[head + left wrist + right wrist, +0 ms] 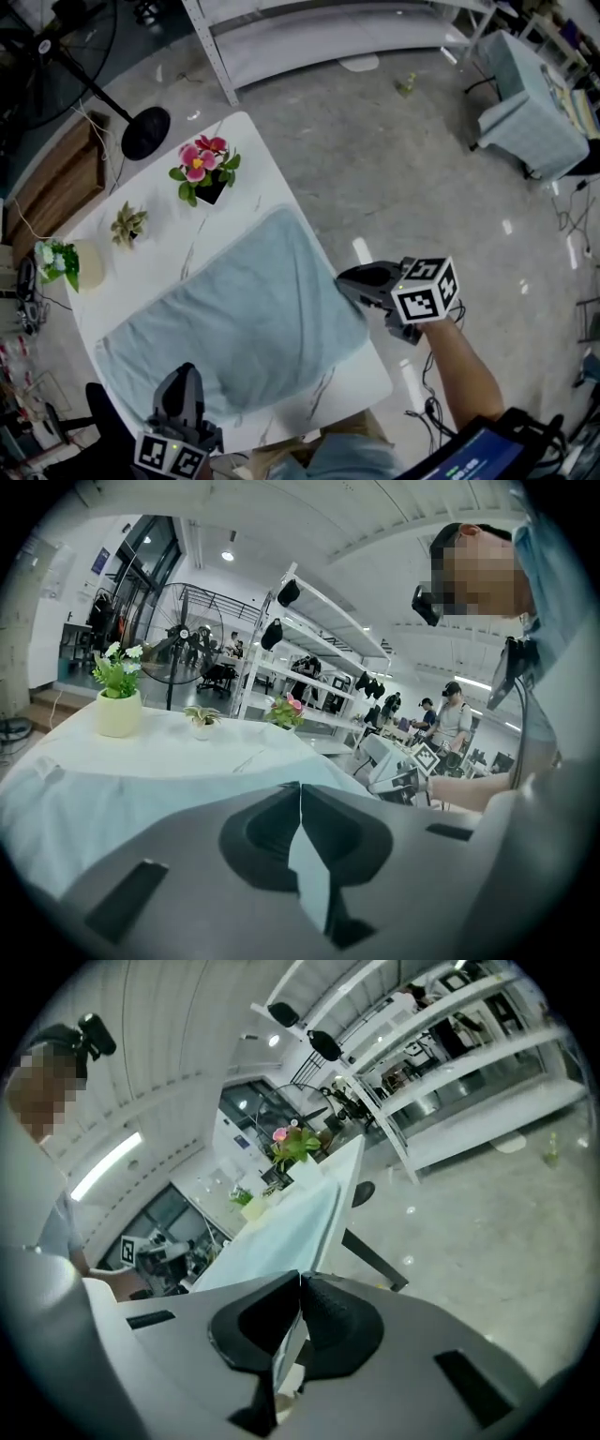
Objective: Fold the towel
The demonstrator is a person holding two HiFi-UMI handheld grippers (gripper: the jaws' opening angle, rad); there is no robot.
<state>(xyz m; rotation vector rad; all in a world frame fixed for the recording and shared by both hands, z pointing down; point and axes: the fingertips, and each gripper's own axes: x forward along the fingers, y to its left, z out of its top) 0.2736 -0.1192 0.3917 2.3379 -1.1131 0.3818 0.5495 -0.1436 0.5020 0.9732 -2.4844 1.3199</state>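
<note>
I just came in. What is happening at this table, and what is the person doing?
A person with tongs in each hand is about to fold a light blue towel, which lies spread flat on the white table. The left tongs are shut on its near edge. The right tongs are shut on its right edge. No fold is made yet. Small potted plants stand along the far side.

A: What obstructs the table (314,389)?
B: Flowers (204,173), a small plant (127,225) and a potted plant (67,263) line its far-left edge.
A: Free room?
B: Above the towel (244,319); bare floor (412,169) on the right. A fan base (145,133) stands beyond the far corner.
</note>
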